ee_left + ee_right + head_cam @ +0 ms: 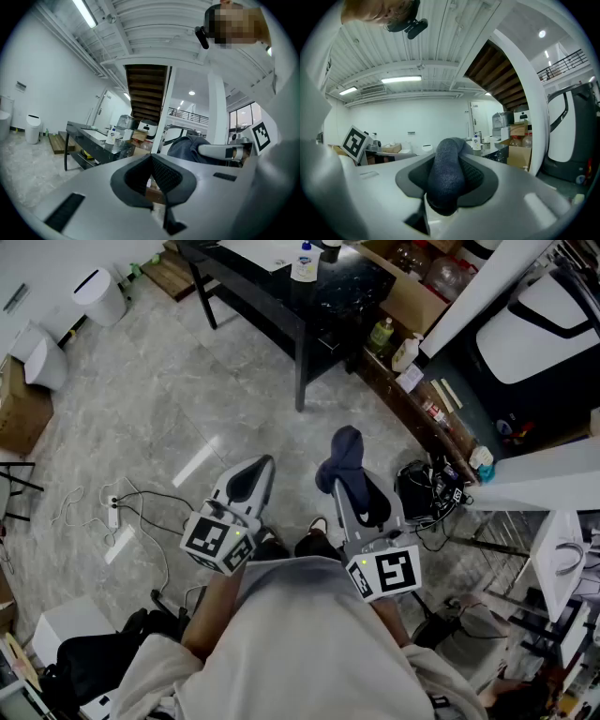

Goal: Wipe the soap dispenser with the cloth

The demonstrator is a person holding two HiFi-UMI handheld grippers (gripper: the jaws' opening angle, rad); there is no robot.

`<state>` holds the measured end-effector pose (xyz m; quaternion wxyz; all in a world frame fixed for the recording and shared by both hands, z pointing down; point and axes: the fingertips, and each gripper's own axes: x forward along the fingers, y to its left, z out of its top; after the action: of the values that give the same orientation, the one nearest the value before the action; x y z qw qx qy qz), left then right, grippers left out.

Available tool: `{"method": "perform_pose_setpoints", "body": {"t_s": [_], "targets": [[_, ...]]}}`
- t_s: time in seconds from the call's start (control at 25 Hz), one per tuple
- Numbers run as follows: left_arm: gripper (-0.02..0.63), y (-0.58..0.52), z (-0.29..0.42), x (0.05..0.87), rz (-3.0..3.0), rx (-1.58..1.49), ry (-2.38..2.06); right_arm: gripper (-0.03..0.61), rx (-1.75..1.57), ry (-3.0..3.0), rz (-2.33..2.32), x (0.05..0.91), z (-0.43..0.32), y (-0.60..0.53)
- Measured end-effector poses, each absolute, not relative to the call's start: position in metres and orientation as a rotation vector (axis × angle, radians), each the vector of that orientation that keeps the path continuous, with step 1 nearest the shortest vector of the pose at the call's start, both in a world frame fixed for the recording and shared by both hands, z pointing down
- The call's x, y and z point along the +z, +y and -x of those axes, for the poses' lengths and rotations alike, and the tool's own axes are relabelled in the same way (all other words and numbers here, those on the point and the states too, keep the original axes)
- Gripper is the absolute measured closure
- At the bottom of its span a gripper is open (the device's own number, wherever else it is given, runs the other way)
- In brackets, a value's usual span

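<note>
A white soap dispenser point(304, 262) with a blue label stands on the black table point(272, 296) at the far top of the head view; it also shows small in the left gripper view as the soap dispenser point(111, 136) and in the right gripper view as the soap dispenser point(476, 141). My right gripper point(349, 486) is shut on a dark blue cloth point(342, 457), which bulges out between the pads as the cloth point(449, 176). My left gripper point(251, 478) is shut with nothing in it. Both grippers hang close to the person's body, well short of the table.
A white bin point(100, 296) and a cardboard box point(21, 409) stand at the left. Cables and a power strip point(112, 516) lie on the marble floor. A low shelf with bottles point(394, 348) runs right of the table. A black bag point(427, 491) sits beside the right gripper.
</note>
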<state>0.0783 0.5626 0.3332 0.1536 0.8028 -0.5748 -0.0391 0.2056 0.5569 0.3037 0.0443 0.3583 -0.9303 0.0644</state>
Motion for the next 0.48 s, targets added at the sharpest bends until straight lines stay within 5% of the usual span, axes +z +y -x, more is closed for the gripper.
{"method": "perform_pose_setpoints", "body": {"t_s": [0.48], "targets": [[0.609, 0.550, -0.108, 0.340, -2.336, -0.103, -1.594, 0.459, 0.206, -2.844, -1.099, 0.307, -0.232, 0.545]]}}
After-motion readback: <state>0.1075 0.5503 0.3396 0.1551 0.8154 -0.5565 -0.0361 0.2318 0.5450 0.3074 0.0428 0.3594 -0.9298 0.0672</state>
